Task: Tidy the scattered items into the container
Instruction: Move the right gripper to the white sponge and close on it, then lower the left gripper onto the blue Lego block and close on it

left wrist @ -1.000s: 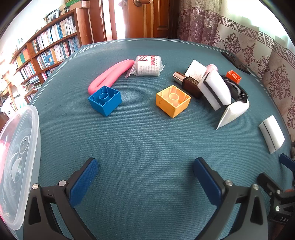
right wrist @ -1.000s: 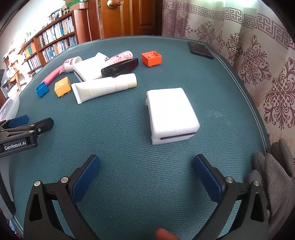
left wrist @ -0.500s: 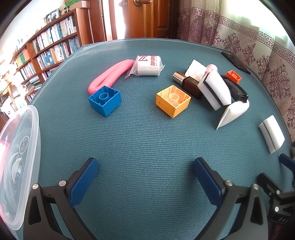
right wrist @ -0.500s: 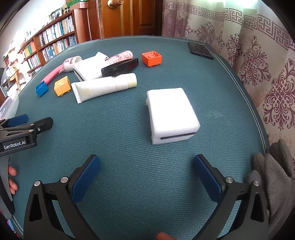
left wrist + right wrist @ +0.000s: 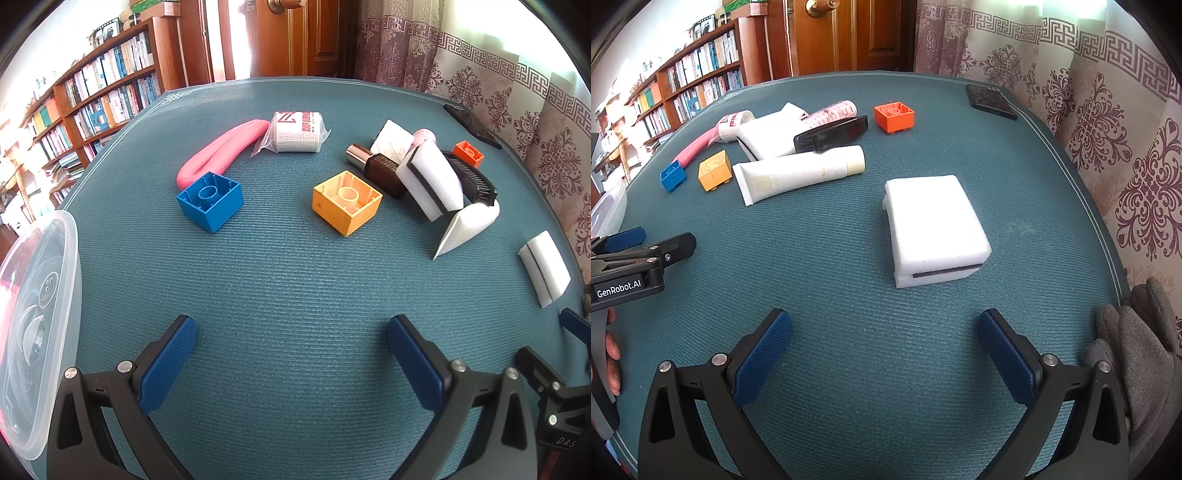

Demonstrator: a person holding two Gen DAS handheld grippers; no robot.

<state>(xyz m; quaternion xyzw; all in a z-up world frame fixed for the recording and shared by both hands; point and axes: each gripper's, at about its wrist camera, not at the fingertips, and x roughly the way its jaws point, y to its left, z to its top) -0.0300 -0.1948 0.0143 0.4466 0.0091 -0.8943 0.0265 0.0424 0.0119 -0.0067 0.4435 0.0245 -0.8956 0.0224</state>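
Note:
My left gripper [image 5: 291, 332] is open above bare teal table, well short of a blue block [image 5: 210, 201] and a yellow block [image 5: 346, 201]. A clear plastic container [image 5: 55, 266] sits at the left edge. My right gripper [image 5: 884, 326] is open too, just short of a white sponge [image 5: 934, 225]. Further off lie a white tube [image 5: 798, 177], a black comb [image 5: 831, 133], an orange block [image 5: 894, 117], a second sponge [image 5: 430, 179], a brown bottle [image 5: 376, 168], a gauze roll [image 5: 297, 131] and a pink tube [image 5: 221, 153].
A dark phone [image 5: 990, 100] lies near the table's far right edge, by patterned curtains [image 5: 1108, 110]. A grey glove [image 5: 1137, 354] rests at the near right edge. The left gripper's body [image 5: 631, 269] shows at the left of the right wrist view. Bookshelves [image 5: 92, 96] stand beyond.
Both grippers stay where they were and stay open. In the right wrist view a hand has come into sight at the left edge beside the left gripper's body.

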